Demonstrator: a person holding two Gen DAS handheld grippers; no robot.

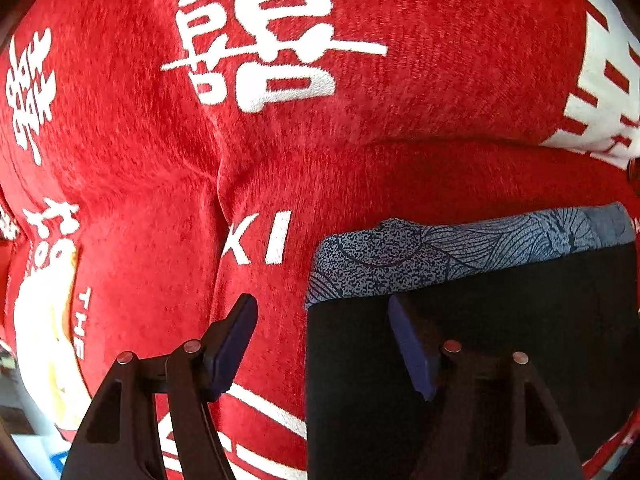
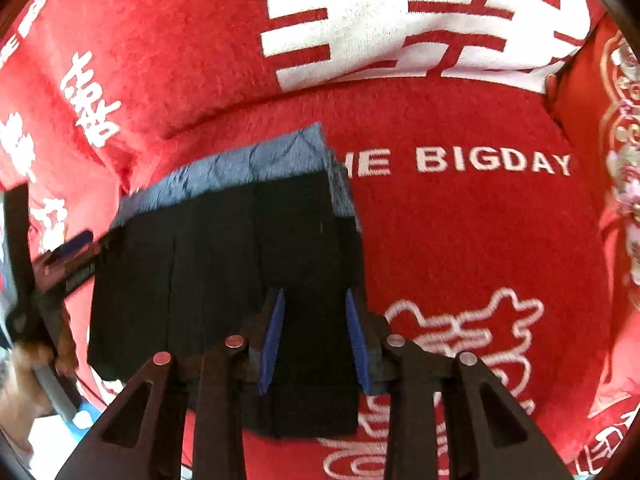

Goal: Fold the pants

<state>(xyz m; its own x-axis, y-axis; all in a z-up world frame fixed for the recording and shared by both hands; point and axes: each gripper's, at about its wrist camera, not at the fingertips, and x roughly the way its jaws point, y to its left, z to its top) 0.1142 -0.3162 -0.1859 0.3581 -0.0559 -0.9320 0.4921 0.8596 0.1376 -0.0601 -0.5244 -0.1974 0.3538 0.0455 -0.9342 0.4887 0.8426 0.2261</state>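
The black pants [image 2: 224,264] lie folded into a compact block on the red blanket [image 2: 460,240], with a blue patterned layer [image 1: 460,248] showing along the far edge. The left gripper [image 1: 322,344] hangs over the block's left edge with jaws wide apart and nothing between them. The right gripper [image 2: 314,344] stands over the near right part with jaws partly open; I cannot tell if its pads press the cloth. The fabric looks soft, light and limp, so it will probably sag and slip open. I would pinch all layers together at the corners.
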